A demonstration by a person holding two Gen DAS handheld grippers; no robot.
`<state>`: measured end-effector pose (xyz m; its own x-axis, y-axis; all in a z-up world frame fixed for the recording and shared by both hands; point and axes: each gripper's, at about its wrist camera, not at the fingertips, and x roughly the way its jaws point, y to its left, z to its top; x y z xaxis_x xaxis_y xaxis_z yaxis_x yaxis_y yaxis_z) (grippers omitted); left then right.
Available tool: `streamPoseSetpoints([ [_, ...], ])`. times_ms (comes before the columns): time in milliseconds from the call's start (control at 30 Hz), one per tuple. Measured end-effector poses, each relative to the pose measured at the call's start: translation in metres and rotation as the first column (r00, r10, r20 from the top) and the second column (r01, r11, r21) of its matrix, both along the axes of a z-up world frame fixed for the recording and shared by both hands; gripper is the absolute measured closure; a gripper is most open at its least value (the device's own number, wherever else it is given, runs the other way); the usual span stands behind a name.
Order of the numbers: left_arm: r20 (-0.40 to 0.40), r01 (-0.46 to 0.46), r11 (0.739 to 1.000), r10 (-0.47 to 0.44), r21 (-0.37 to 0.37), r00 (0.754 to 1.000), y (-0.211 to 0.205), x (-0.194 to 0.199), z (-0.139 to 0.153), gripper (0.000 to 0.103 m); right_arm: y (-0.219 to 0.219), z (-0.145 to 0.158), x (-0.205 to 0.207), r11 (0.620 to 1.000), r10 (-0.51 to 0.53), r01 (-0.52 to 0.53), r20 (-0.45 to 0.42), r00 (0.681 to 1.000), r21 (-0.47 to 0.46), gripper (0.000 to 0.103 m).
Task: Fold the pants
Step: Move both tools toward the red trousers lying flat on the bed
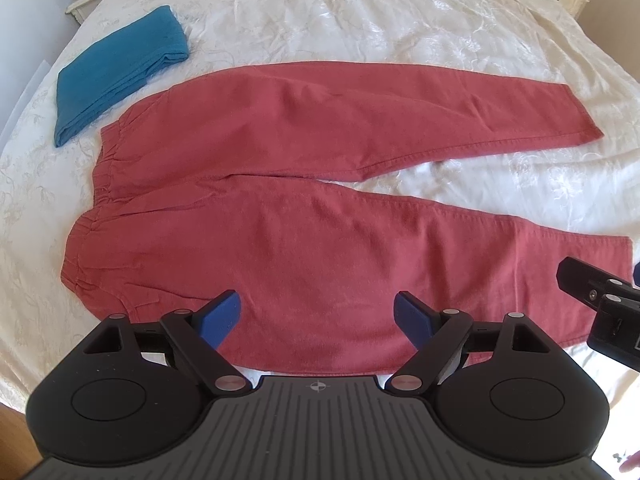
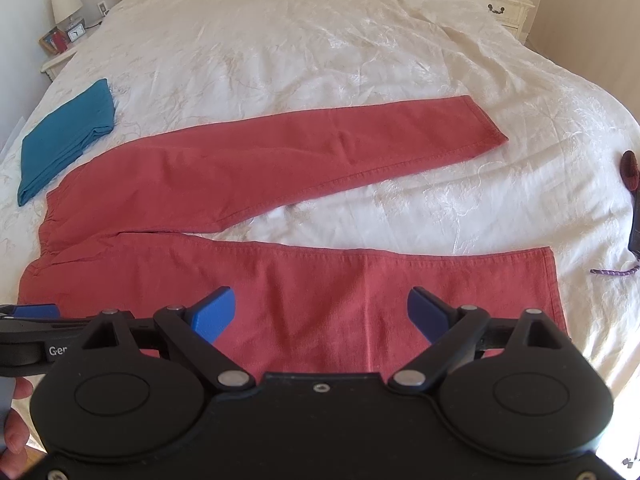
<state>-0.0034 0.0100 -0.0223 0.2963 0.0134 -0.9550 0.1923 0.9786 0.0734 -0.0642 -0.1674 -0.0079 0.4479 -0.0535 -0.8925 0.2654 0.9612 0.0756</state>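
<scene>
While both tongs (image 1: 317, 320) (image 2: 321, 316) gape wide over red pants (image 1: 304, 240), one body reads "Ger"

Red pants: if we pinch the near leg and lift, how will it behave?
The red pants lie flat with soft wrinkles, so probably floppy: the leg will likely drape and sag. Woven fabric looks light and not slippery. It may drag on the bedspread.

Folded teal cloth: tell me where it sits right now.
The folded teal cloth lies on the cream bedspread, at far left in both wrist views, just beyond the waistband of the spread-out red pants.
</scene>
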Motion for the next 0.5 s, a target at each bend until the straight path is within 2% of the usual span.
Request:
streamPoseSetpoints([
  [500, -0.007, -0.004, 1.000, 0.004, 0.017, 1.000, -0.0056, -0.0073, 0.0003, 0.019, -0.0086, -0.0006, -0.0065, 1.000, 0.007, -0.007, 0.002, 1.000, 0.014, 0.009],
])
